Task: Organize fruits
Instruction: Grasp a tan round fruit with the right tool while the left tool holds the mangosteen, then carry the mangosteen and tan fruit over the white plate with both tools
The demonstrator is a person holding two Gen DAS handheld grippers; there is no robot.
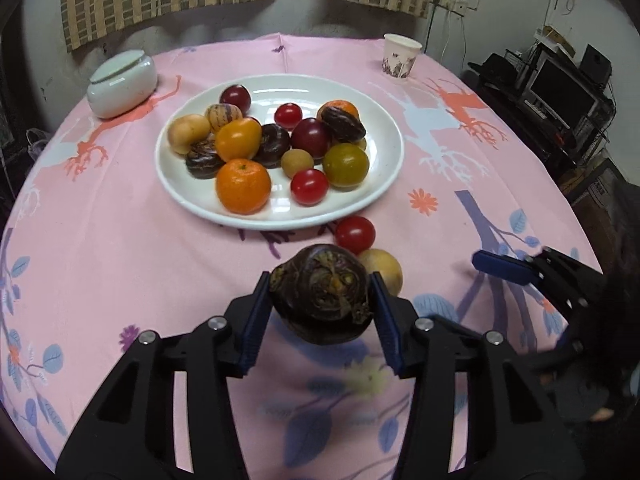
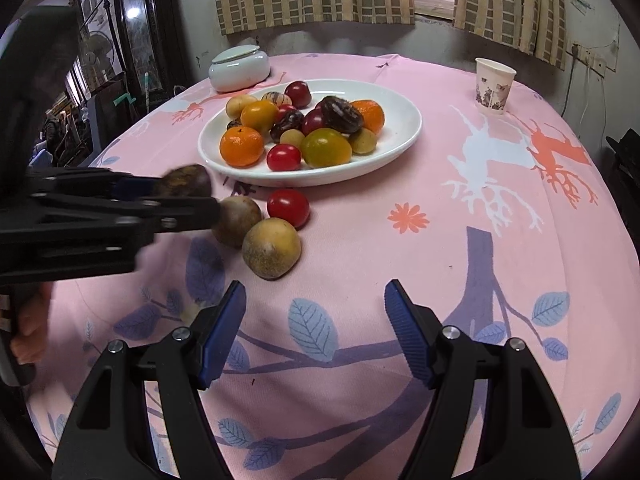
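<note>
- The left gripper (image 1: 320, 300) is clamped on a dark fruit (image 1: 322, 292), low in the centre of the left view and lifted off the pink tablecloth (image 1: 120, 240).
- The fruit looks firm, light and knobbly — a grip across its widest part seems safest.
- The right gripper (image 2: 316, 332) stands apart and empty.
- The white plate (image 1: 384, 184) waits above — a red tomato (image 2: 288, 208) lies just beside its rim.

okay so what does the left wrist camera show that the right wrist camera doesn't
Only the left wrist view shows the top of the dark fruit pinched between the left gripper pads, plus a shelf of electronics on the right.

Only the right wrist view shows the right gripper open over bare cloth, two tan fruits beside the red tomato, and a dark cabinet.

Both show the white plate, lidded jar and paper cup.
</note>
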